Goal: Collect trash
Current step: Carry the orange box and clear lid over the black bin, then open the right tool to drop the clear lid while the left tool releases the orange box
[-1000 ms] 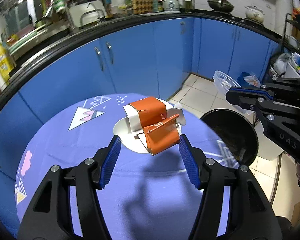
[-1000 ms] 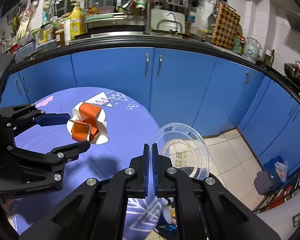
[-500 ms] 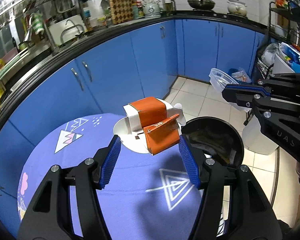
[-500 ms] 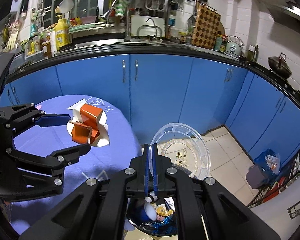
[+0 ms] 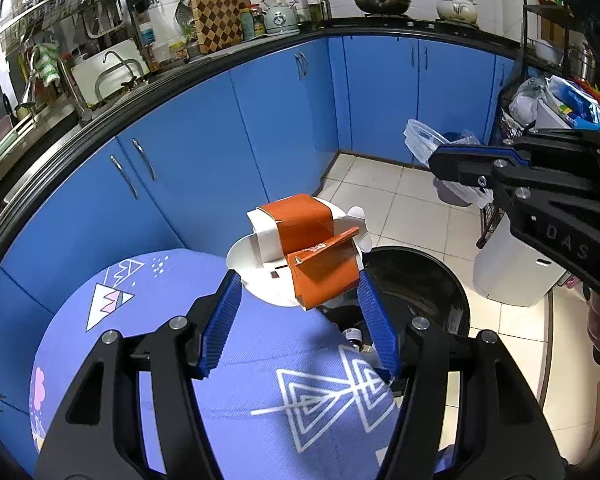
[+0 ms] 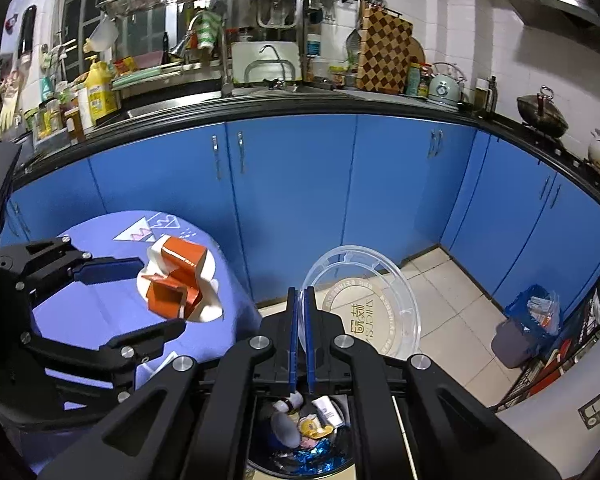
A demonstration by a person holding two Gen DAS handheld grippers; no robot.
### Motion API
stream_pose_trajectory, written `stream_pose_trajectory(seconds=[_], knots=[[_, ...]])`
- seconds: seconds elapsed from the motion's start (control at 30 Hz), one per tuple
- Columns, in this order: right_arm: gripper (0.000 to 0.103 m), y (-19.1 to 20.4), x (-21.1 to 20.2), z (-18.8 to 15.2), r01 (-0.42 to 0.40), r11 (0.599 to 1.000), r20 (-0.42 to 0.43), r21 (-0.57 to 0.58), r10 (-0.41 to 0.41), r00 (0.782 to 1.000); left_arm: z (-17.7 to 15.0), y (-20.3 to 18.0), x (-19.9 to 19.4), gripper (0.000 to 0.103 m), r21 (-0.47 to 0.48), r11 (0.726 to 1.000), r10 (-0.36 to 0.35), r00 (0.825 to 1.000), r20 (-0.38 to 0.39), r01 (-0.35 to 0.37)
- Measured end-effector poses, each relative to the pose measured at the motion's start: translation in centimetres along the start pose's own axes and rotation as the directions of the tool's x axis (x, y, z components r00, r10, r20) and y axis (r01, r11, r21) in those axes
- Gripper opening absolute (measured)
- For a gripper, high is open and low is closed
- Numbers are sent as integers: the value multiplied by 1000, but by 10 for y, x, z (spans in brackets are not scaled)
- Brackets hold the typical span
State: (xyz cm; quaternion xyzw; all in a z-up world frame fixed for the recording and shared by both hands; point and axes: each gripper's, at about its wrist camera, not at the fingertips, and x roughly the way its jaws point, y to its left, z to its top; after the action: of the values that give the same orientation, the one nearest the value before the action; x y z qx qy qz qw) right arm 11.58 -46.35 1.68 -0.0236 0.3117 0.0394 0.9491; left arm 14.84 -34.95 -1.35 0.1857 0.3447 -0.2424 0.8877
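Observation:
My left gripper is shut on an orange and white paper food box and holds it in the air at the edge of the round purple table, beside the black trash bin. The box also shows in the right wrist view. My right gripper is shut on the rim of a clear plastic lid and holds it over the bin, which holds several pieces of trash. The lid also shows in the left wrist view.
Blue kitchen cabinets curve behind the table under a black counter with a sink and pots. A white bucket and a wire rack stand on the tiled floor at right, with a small grey bin.
Both grippers have carried their loads off the table toward the bin. The box now hangs at the table edge by the bin, and the lid is above the bin's opening.

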Motion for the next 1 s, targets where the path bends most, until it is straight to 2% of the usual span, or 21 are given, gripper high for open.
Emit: stream_pose_trajectory(seconds=[0.13,0.23,0.33,0.37,0.4,0.43,0.47,1.0], knots=[[5,-6,5,3,12,1000,-4,11,-12,1000,5,-3,3,61,3,1000,-3,1000,4,3],[5,-9,8,4,52,999,0,7,-52,999,8,-6,5,61,4,1000,-7,1000,6,7],[6,-17,12,2,50,998,-1,34,-50,999,11,-8,7,61,8,1000,-9,1000,6,9],[18,-18,13,1,55,998,0,37,-55,998,11,-9,9,61,8,1000,-10,1000,5,10],[52,-20,13,0,58,997,2,43,-59,998,12,-10,10,61,9,1000,-10,1000,3,10],[73,-22,13,-1,64,997,15,49,-65,998,12,-10,11,61,9,1000,-11,1000,2,11],[85,-22,10,-2,72,996,35,48,-73,997,12,-10,12,61,9,1000,-12,1000,0,12],[85,-52,15,-16,101,990,26,97,-104,994,26,-37,32,62,29,999,-41,999,-13,41]])
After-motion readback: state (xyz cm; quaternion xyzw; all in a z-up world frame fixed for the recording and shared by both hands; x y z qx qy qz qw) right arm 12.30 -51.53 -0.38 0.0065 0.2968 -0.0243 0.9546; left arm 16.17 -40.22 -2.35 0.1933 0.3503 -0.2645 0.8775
